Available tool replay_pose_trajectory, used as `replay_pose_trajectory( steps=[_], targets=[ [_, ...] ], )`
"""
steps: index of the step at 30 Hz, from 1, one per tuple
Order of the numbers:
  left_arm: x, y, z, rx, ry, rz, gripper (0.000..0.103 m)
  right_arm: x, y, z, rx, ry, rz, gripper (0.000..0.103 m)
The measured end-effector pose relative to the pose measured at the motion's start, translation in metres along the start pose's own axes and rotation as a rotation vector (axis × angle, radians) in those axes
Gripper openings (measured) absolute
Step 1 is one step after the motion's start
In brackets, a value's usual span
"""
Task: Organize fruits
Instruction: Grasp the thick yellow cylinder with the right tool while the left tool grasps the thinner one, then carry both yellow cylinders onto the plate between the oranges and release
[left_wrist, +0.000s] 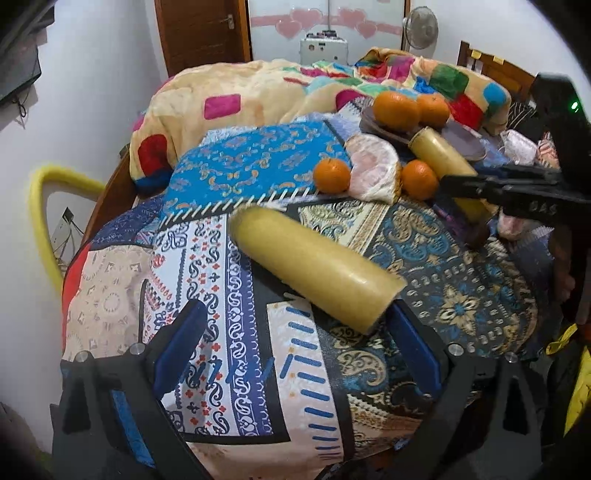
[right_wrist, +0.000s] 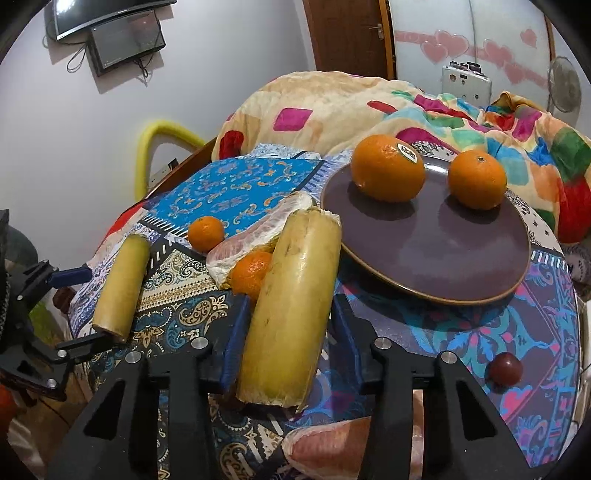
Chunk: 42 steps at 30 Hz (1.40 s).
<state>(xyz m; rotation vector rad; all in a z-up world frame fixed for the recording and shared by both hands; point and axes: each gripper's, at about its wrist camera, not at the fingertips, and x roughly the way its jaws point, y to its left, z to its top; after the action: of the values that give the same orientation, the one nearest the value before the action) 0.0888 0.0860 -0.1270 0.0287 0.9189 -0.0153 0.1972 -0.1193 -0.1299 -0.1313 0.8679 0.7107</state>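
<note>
The right gripper (right_wrist: 284, 325) straddles a yellow sugarcane piece (right_wrist: 291, 306), fingers not visibly touching it. The left gripper (left_wrist: 295, 350) is spread wide beside another cane piece (left_wrist: 314, 269). At twelve o'clock, a purple plate (right_wrist: 443, 266) holds two oranges; one (right_wrist: 388, 171) wears a "Dole" sticker (right_wrist: 407, 152).

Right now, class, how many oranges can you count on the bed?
4: two oranges on the purple plate, one stickered, one plain; two smaller beside the pomelo piece. Others may be hidden.
</note>
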Motion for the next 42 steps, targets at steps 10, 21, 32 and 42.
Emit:
replay_pose_trajectory(
  steps=[10,21,32,42],
  targets=[
    [-0.001,-0.008,0.03,-0.052,-0.053,-0.006,0.093,-0.032,-0.004,-0.001,-0.009,-0.055,-0.027,0.036],
    [0.034,0.002,0.032,-0.128,0.007,0.022,0.069,-0.059,-0.019,-0.026,-0.076,-0.038,-0.116,0.036],
    [0.019,-0.016,0.024,-0.025,0.035,-0.075,0.046,-0.054,-0.017,-0.024,-0.116,0.009,-0.115,0.036],
    [0.032,-0.014,0.035,0.014,0.082,-0.088,0.046,-0.025,-0.011,-0.007,-0.201,0.151,-0.119,0.038]
  ],
)
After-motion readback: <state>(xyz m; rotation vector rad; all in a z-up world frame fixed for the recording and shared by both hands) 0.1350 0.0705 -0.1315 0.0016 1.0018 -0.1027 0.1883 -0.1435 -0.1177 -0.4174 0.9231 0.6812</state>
